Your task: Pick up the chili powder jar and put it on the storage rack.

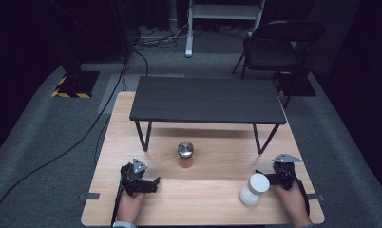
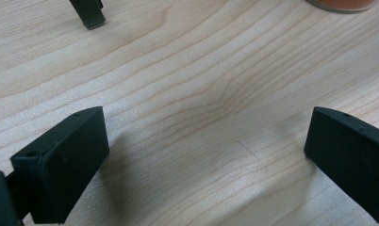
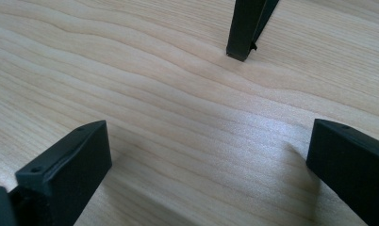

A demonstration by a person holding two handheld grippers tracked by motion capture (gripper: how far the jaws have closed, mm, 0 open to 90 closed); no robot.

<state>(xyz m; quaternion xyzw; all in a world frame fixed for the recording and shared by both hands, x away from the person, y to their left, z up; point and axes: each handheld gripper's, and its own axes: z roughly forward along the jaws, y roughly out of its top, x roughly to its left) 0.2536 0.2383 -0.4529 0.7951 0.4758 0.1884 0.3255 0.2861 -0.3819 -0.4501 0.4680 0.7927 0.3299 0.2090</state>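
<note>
A small jar [image 1: 185, 155] with a silver lid and an orange-brown body stands in the middle of the wooden table [image 1: 208, 199], just in front of a low black shelf [image 1: 208, 99]. Its orange base [image 2: 341, 4] peeks in at the top right of the left gripper view. A white capped container [image 1: 253, 189] stands at the front right. My left gripper [image 1: 144, 177] [image 2: 206, 127] rests low at the front left, open over bare wood. Just right of the white container my right gripper [image 1: 276, 175] [image 3: 209, 136] is open, with nothing between its jaws.
The black shelf stands on thin legs, one [image 2: 88, 12] ahead of the left gripper and one [image 3: 246, 28] ahead of the right. Beyond the table lie grey carpet, cables [image 1: 108, 109] and a black folding chair [image 1: 274, 47].
</note>
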